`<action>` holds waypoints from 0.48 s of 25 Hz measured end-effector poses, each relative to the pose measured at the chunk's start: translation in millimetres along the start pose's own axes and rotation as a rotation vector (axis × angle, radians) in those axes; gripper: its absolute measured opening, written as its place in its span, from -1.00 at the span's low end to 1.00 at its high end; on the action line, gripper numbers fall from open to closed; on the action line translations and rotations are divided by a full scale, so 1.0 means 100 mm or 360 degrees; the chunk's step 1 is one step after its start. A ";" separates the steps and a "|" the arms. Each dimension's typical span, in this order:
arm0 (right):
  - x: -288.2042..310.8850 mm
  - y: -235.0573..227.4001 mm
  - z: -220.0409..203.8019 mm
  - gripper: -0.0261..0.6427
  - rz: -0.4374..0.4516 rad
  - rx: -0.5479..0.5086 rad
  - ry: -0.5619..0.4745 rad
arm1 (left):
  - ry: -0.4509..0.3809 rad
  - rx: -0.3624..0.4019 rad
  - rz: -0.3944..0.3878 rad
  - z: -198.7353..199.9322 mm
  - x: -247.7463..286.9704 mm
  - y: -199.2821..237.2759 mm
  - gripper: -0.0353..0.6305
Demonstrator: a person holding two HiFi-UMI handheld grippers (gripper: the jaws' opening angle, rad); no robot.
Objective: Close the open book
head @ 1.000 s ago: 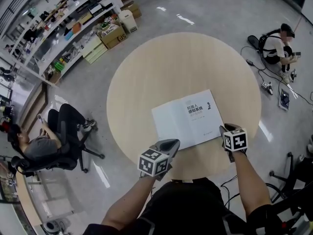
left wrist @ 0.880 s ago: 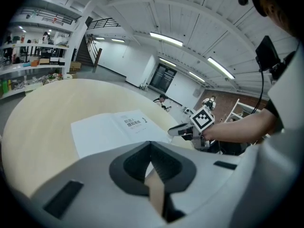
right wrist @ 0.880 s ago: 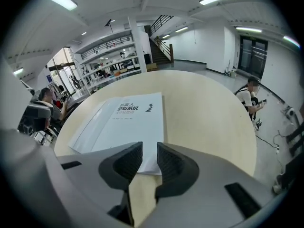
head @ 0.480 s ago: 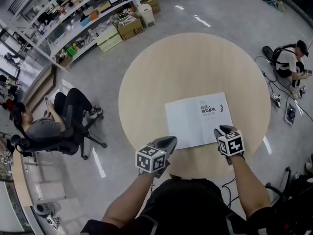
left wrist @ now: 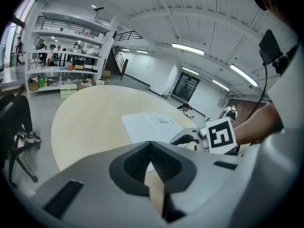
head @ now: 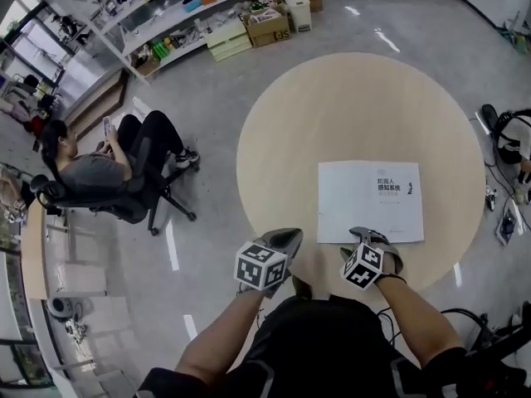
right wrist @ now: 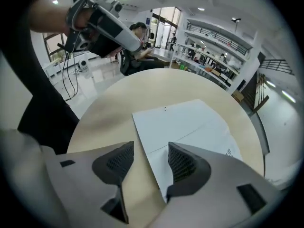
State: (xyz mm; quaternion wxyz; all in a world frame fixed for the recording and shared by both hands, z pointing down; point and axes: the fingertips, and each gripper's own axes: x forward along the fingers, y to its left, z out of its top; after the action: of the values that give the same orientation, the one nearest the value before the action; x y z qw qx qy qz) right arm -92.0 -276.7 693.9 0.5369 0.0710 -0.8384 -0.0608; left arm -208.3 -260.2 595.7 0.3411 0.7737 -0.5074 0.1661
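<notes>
An open book (head: pixel 369 201) with white pages and dark print on its right page lies flat on the round wooden table (head: pixel 348 106). My right gripper (head: pixel 358 240) hovers at the book's near edge, towards its left corner. In the right gripper view its jaws (right wrist: pixel 150 148) are opening, and the book (right wrist: pixel 190 122) edge runs between them, untouched by the pads. My left gripper (head: pixel 290 235) is shut and empty, left of the book over bare table. From the left gripper view (left wrist: pixel 151 145) the book (left wrist: pixel 149 126) lies ahead, with the right gripper (left wrist: pixel 190 137) beside it.
A person sits in an office chair (head: pixel 99 172) on the floor to the table's left. Shelves and boxes (head: pixel 224 15) line the far left. Cables and gear (head: pixel 506 214) lie on the floor to the right. The table's near edge is right under both grippers.
My right gripper slid left along the book's near edge from its right corner, rolled over, and its jaws opened. The left gripper shifted a little and stayed shut.
</notes>
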 end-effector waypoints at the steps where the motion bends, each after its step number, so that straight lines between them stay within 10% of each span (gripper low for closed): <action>1: 0.03 0.01 -0.02 -0.30 -0.0007 -0.0035 0.0014 | -0.0007 -0.0021 0.0000 -0.02 -0.01 0.00 -0.93; 12: 0.12 -0.09 -0.06 -0.30 -0.0112 -0.0234 0.0074 | -0.0024 -0.0084 -0.0029 -0.03 0.05 -0.10 -0.93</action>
State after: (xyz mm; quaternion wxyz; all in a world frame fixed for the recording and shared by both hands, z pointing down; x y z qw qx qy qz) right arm -90.5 -288.0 705.5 0.5575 0.0622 -0.8161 -0.1393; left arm -196.5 -259.0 597.8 0.3592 0.7701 -0.5072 0.1437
